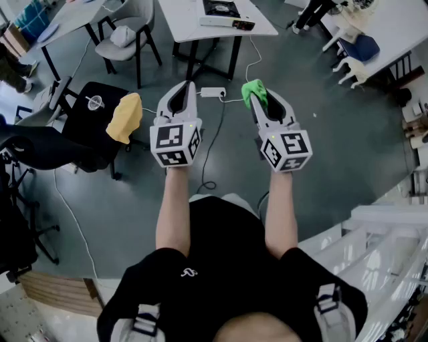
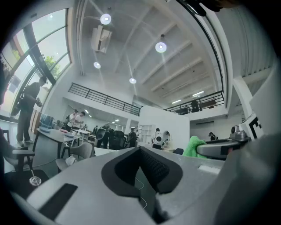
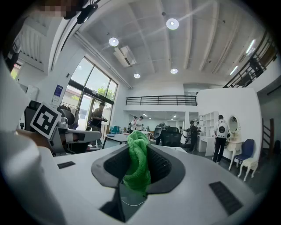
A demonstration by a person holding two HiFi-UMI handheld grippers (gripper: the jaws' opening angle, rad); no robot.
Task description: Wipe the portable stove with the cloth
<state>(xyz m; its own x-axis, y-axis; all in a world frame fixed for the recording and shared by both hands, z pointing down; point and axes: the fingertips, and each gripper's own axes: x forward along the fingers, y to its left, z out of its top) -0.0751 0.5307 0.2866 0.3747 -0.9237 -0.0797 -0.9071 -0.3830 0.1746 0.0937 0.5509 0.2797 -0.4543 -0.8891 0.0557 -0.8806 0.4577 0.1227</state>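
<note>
I hold both grippers out level over the grey floor, side by side. My right gripper (image 1: 262,100) is shut on a green cloth (image 1: 253,91), which bunches out past the fingertips. In the right gripper view the green cloth (image 3: 138,163) is pinched between the dark pads of my right gripper (image 3: 139,151) and hangs a little below them. My left gripper (image 1: 187,88) is shut with nothing in it; in its own view the left gripper (image 2: 140,151) has its pads meeting at the tip. A dark flat appliance (image 1: 221,8), possibly the stove, lies on the white table ahead.
A black office chair (image 1: 93,127) with a yellow cloth (image 1: 126,117) stands to the left. A power strip (image 1: 212,92) and cables lie on the floor ahead. A grey chair (image 1: 127,37) stands by the tables. White furniture (image 1: 381,247) fills the lower right.
</note>
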